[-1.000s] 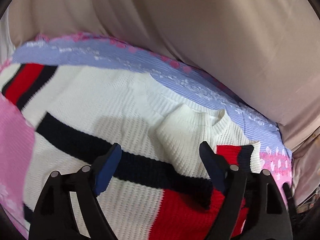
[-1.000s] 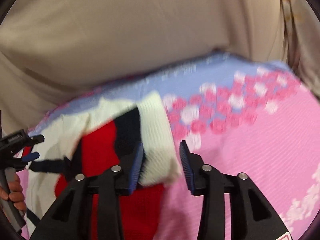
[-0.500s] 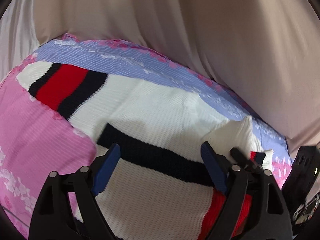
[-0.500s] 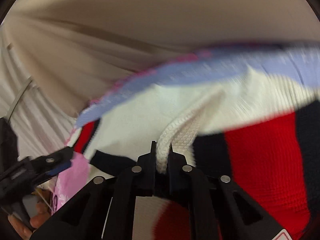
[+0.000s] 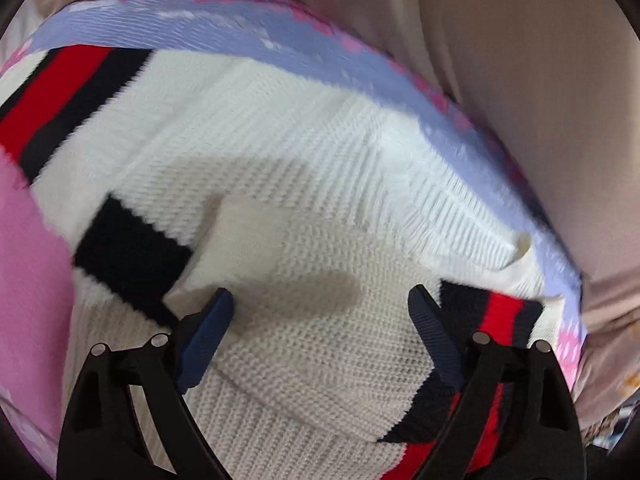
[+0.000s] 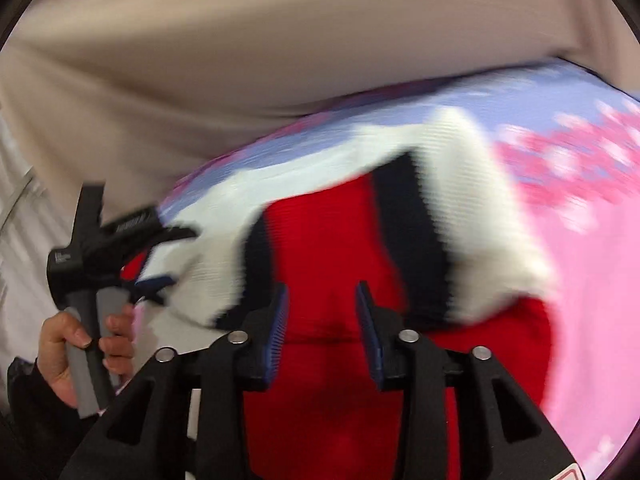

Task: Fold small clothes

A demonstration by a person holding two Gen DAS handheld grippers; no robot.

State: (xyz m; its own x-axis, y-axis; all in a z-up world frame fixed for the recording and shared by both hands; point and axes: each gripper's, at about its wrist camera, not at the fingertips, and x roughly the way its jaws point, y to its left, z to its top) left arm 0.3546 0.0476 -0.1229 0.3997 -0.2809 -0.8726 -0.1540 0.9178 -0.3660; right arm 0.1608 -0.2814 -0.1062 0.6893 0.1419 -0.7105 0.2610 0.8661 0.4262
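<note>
The sweater (image 5: 304,184), white knit with navy and red bands, lies spread on the pink and lilac sheet (image 5: 24,280), and everything here is placed against it. At its left end one striped cuff (image 5: 60,92) reaches toward the sheet's lilac border. Over its middle the left gripper (image 5: 320,336) hangs with jaws wide and nothing between them, pointing down at a white flap (image 5: 320,320) already laid across the body. Right of that flap, a second striped cuff (image 5: 496,312) rests near the sweater's right edge. Over the red panel (image 6: 320,248) the right gripper (image 6: 322,320) has its jaws opening, with only knit below them and nothing pinched. The sleeve fold looks just laid down, so this reads as the release step. Next, I judge, each gripper needs a fresh hold on an edge of the sweater to bring it over the middle, with both layers pinched together.
</note>
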